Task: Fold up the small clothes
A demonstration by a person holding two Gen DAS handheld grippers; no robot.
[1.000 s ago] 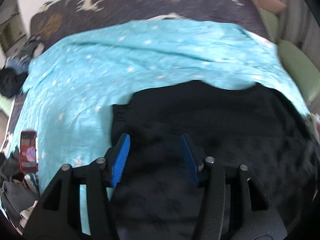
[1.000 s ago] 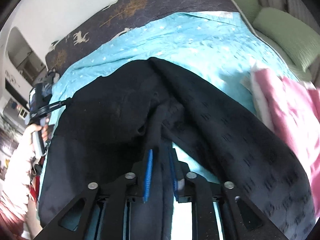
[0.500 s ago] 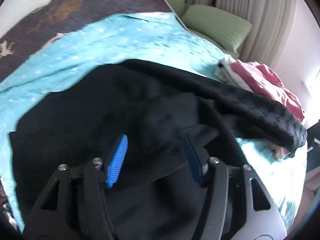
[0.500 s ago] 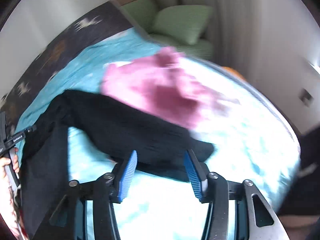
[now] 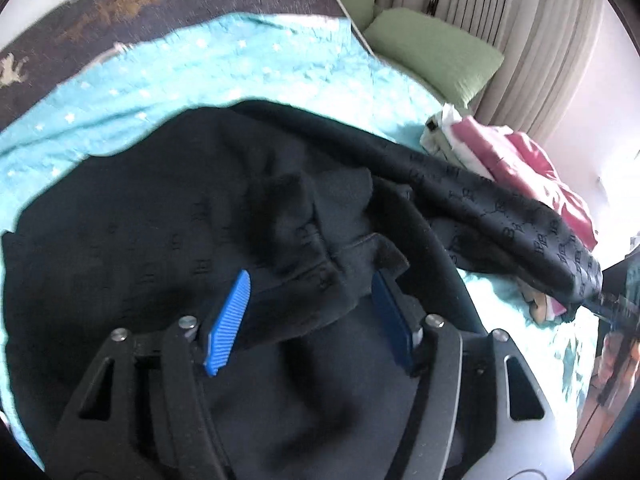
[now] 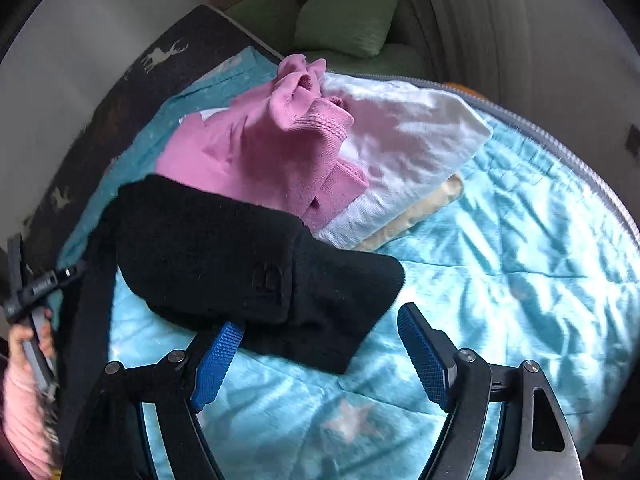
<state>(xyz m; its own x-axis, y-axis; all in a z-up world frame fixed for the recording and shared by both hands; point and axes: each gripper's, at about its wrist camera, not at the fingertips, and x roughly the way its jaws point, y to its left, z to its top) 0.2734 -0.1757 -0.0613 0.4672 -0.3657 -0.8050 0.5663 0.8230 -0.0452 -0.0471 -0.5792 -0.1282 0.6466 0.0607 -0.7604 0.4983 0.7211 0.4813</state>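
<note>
The black sweater (image 5: pixel 168 216) lies spread out on the bed, on top of the blue star blanket (image 6: pixel 520 248). It is not folded yet. Its body is mostly flat, but the middle is bunched up in a lump. One long sleeve (image 6: pixel 256 264) sticks out to the side and lies across the blanket. Its end is just in front of the right gripper (image 6: pixel 320 360). I think the fold has only just started, and the sleeves and the body are left to do.

The right gripper is opening its jaws. The sleeve end sits between them, but the pads do not press on it. The left gripper (image 5: pixel 308 320) is open too. It hangs over the bunched middle of the sweater, with loose cloth between its jaws and nothing pinched.

A pile of other clothes sits right by the sleeve. There is a pink top (image 6: pixel 264 152) and a white cloth (image 6: pixel 408 136) under it. The sleeve touches the pink top, so the pile could get in the way. Green pillows (image 5: pixel 432 56) lie far back by the curtain (image 5: pixel 520 32). A person's hand (image 6: pixel 28 340) holds the left gripper's handle at the edge.
</note>
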